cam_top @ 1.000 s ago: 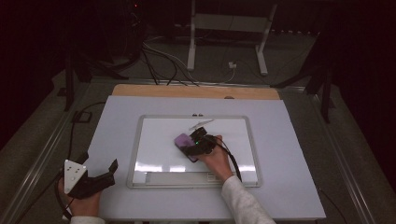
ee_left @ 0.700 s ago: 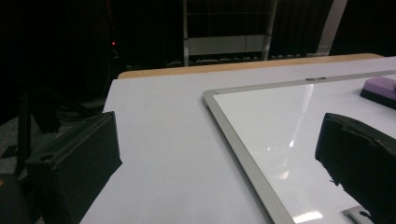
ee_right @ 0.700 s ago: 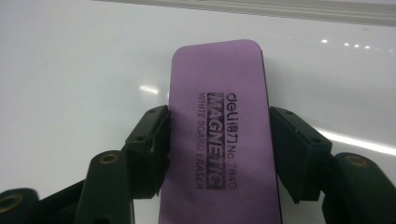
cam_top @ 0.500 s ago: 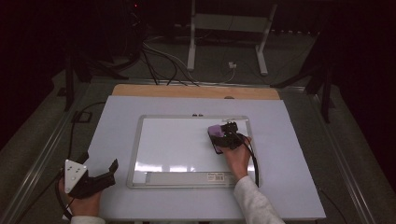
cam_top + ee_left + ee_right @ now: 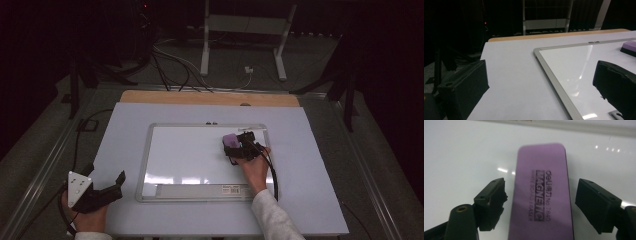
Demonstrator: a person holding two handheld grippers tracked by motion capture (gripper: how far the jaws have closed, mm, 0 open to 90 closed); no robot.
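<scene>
The right hand-held gripper [image 5: 235, 148] has just been opening its black jaws, and in the right gripper view they stand either side of the purple rectangular magnetic whiteboard eraser [image 5: 541, 195] with a sliver of gap on each flank, so the pads no longer press on it. The eraser lies flat, printed face up, on the white glossy whiteboard with a silver metal frame [image 5: 200, 127], in its far right part, near the top edge of the frame. The person's right hand [image 5: 254, 167] reaches in over the board's lower right corner, a pale sleeve behind it.

The left hand-held gripper [image 5: 117, 182] rests well apart at the near left of the light lavender tabletop [image 5: 310, 165], its jaws spread wide with nothing between them; its own view looks across bare tabletop toward the board's near left corner. The left hand [image 5: 87, 217] holds it at the tabletop's front edge.
</scene>
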